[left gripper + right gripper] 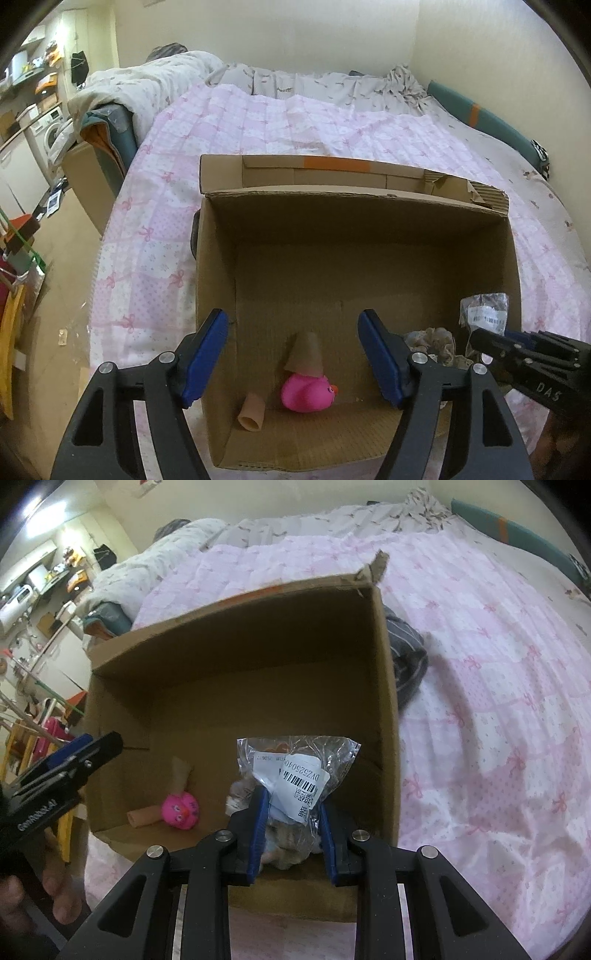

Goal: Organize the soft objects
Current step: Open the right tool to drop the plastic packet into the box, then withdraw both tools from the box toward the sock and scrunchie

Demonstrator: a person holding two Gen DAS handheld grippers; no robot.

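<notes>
Two claws working over the cardboard box (236, 635) on the bed: right claw (293, 834) clamping a clear bag (295, 771), label reading "DVZ525040"; left claw (295, 354) gaping above a pink duck (306, 393); box's far half lying bare.

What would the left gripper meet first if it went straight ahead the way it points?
Probably the pink toy duck on the cardboard box floor, directly between the open left gripper fingers; depth is hard to judge.

bed (155, 229) with pink quilt; cardboard box (218, 280) on it, dark striped cloth (406, 657) beside box.
</notes>
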